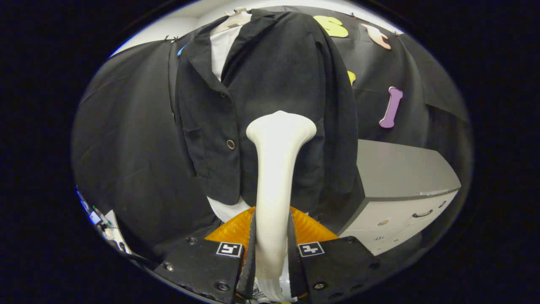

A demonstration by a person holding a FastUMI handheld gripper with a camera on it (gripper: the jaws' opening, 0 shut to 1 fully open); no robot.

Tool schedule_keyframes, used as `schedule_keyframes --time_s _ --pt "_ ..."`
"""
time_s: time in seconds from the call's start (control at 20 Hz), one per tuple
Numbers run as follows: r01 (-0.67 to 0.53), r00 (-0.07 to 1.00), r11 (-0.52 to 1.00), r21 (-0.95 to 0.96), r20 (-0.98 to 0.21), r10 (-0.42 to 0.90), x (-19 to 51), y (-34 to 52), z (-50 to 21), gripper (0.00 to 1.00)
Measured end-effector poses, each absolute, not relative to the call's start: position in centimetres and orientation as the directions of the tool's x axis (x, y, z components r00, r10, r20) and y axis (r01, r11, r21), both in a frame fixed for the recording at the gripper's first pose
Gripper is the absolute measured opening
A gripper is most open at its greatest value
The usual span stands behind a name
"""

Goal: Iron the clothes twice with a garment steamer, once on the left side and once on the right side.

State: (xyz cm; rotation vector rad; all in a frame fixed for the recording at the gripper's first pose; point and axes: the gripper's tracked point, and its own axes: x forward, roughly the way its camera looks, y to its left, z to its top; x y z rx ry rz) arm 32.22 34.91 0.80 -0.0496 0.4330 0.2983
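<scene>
Gripper [271,249] jaws clenched on the white steamer [276,177], one finger pressing each side of its handle. The steamer runs forward from between the fingers; its flared head lies against the front of the black jacket [270,84], right of the jacket's lower button [230,144]. Jacket hangs on a hanger [234,19] over a white shirt [221,46]. Grey cabinet [400,190] stands right of the jacket.
</scene>
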Motion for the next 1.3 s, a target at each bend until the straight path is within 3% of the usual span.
schedule_keyframes --time_s 0.8,1.3 --pt "-0.281 0.807 0.96 0.01 -0.538 0.242 31.2 34.5 -7.3 0.35" --pt "-0.255 0.886 0.967 0.004 -0.4 0.235 28.8 34.7 1.1 0.35"
